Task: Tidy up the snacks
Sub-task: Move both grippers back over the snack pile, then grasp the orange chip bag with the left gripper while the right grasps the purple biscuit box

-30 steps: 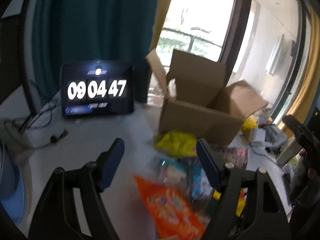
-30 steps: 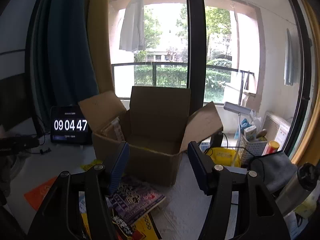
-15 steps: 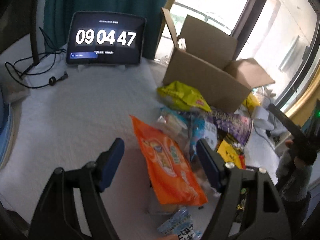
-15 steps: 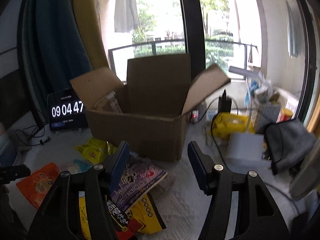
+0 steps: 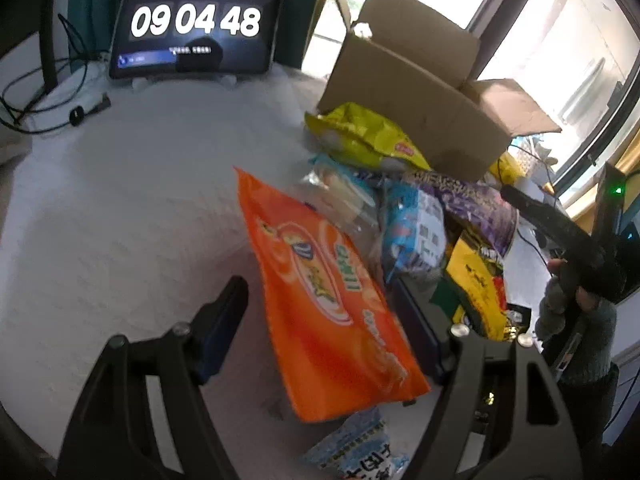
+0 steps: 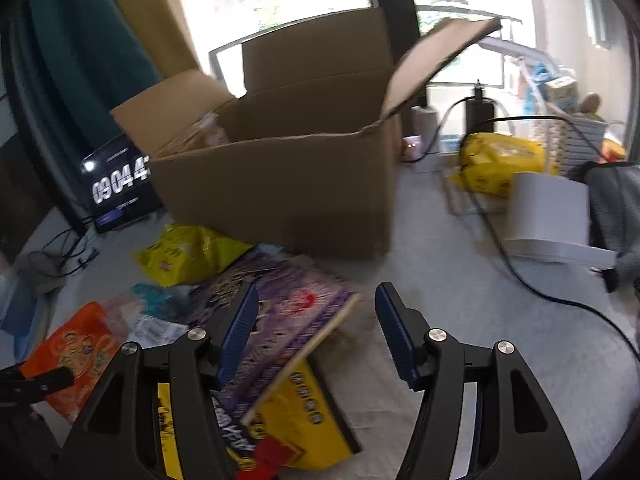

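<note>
Several snack packets lie in a heap in front of an open cardboard box (image 5: 416, 92) (image 6: 280, 176). An orange bag (image 5: 332, 300) (image 6: 76, 348) lies nearest my left gripper (image 5: 320, 300), which is open and hovers over it, one finger on each side. Beyond it are a yellow chip bag (image 5: 360, 136) (image 6: 188, 252), blue-and-clear packets (image 5: 412, 232) and a purple packet (image 5: 472, 200) (image 6: 288, 320) on a yellow-black packet (image 6: 304, 412). My right gripper (image 6: 314, 304) is open and empty above the purple packet's right edge.
A tablet clock (image 5: 196, 24) (image 6: 116, 188) stands at the back left with cables (image 5: 48, 100) beside it. Right of the box are a yellow bag (image 6: 504, 160), a white device (image 6: 548, 216), a black cable (image 6: 540, 284) and a grey cloth (image 6: 616, 208). White cloth covers the table (image 5: 120, 208).
Both grippers have tilted down and moved closer to the snack heap. The left gripper now straddles the orange bag; the right gripper has lowered toward the purple packet. The clock changed to 09:04:48.
</note>
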Tool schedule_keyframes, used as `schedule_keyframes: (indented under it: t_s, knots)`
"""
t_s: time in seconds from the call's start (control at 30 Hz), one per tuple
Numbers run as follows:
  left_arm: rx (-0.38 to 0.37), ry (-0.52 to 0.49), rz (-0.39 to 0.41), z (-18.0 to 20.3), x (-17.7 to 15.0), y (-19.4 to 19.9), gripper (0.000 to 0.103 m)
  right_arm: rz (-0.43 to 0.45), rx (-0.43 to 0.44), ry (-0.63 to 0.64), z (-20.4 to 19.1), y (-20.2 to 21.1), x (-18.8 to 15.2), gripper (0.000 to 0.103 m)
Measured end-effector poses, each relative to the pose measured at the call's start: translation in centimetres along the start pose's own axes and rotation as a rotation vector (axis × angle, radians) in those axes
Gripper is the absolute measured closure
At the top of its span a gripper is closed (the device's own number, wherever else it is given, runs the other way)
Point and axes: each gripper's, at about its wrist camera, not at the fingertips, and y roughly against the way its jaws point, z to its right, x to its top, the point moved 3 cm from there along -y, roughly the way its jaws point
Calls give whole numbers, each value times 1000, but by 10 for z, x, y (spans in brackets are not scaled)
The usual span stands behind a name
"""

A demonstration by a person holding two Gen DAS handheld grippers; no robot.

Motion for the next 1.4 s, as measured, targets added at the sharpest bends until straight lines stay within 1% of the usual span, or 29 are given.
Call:
schedule_keyframes:
  t_s: [0.07,0.13,0.2,0.23,0.33,0.37,0.4,0.47,0.57,0.6,0.67,0.73,0.77,0.8,0.83,0.87,0.9,1.0,1.23,1.4]
  knots:
    - [-9,5,-10,-2,-1,-5,27,-1,18,10,-7,0,1,39]
    - [-20,-3,0,-2,-1,-7,28,3,30,22,-15,0,2,39]
    - [-32,-15,15,-1,0,-8,29,-4,70,32,-23,1,3,43]
    - [-42,-20,21,0,1,-7,38,-10,77,41,-27,0,3,43]
    - [-62,-21,8,-1,1,-12,59,-29,50,44,-30,-7,1,43]
    - [-70,-20,4,-2,1,-13,60,-37,25,21,-26,-10,-1,43]
    - [-77,-20,5,-3,1,-13,65,-47,6,-9,-20,-12,-3,43]
    - [-98,-21,5,-5,1,-11,69,-73,-13,-58,-9,-15,-8,43]
    - [-131,-16,5,-7,1,-10,75,-112,45,-131,2,-17,-18,43]
    - [-143,-15,7,-6,2,-9,79,-128,82,-147,2,-18,-20,43]
    - [-178,-16,19,-4,2,-5,82,-132,94,-144,-1,-17,-21,43]
    - [-201,-29,35,-1,2,1,85,-112,98,-122,-9,-13,-18,44]
    - [-211,-34,44,2,2,4,85,-104,103,-116,-12,-12,-16,48]
    - [-217,-40,51,3,2,7,87,-97,115,-95,-19,-10,-14,69]
    - [-221,-47,59,4,2,10,88,-95,105,-76,-22,-9,-13,87]
    - [-222,-51,69,5,2,14,88,-80,76,-47,-28,-9,-11,88]
    - [-220,-54,78,5,3,17,89,-58,54,-16,-33,-6,-10,92]
    - [-215,-66,109,5,5,27,93,-28,40,28,-45,1,-9,97]
    - [-192,-103,158,3,10,41,98,108,27,105,-66,48,9,103]
    - [-182,-123,193,5,14,54,99,198,32,135,-73,84,26,103]
